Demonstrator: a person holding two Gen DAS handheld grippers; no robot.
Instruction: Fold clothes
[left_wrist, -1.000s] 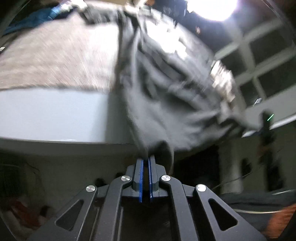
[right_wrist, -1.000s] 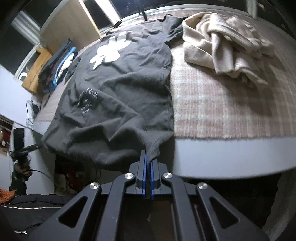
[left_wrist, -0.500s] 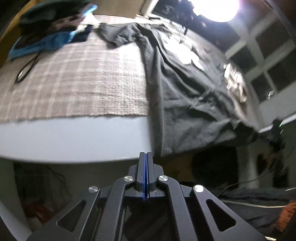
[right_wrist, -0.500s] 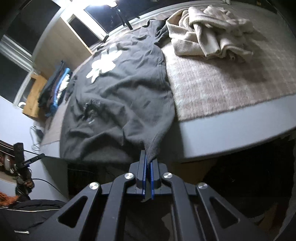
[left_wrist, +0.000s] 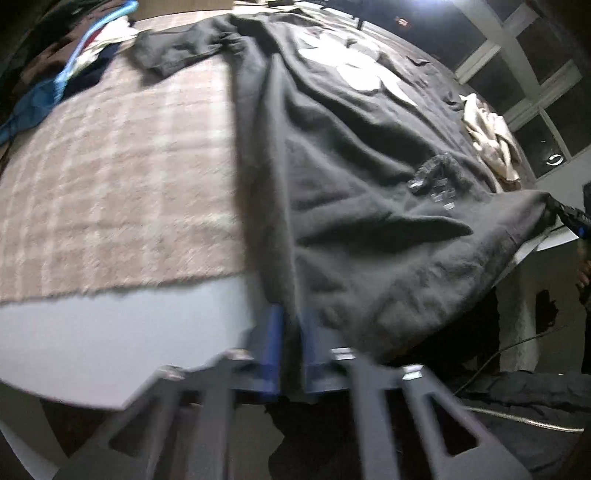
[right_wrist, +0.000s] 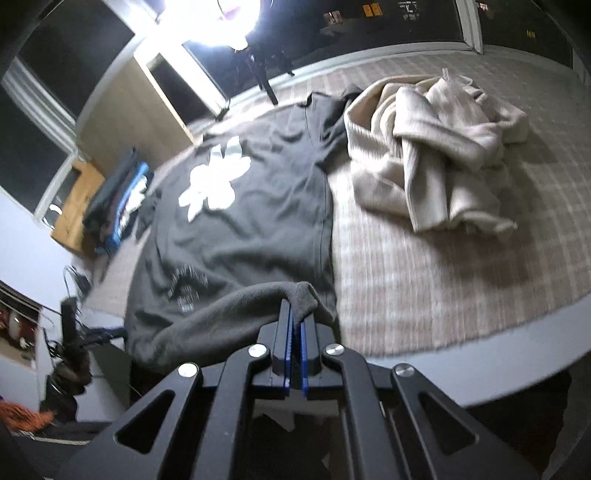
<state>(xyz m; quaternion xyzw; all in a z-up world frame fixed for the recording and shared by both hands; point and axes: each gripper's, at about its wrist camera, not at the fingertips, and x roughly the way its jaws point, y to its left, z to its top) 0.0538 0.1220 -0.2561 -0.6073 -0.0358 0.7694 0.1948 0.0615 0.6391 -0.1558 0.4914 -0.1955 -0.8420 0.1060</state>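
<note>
Left tool (left_wrist: 289, 325): clamped on shirt (left_wrist: 351, 177) hem
Right tool (right_wrist: 294, 325): clamped on other hem corner; raised
Done: shirt spread on bed (right_wrist: 424, 266)
Left: all folds; sweater (right_wrist: 436, 147) untouched

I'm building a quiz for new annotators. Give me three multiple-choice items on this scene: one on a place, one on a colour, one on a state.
1. Where does the cream sweater lie?
A on the floor
B on the bed beside the dark shirt
C on the desk

2. What colour is the shirt's flower print?
A white
B red
C yellow

3. What is the right gripper doing?
A open, empty
B shut on nothing
C shut on the shirt's hem

Answers: B, it sits heaped on the plaid blanket; A, pale against dark cloth; C, cloth pinched between fingers.
</note>
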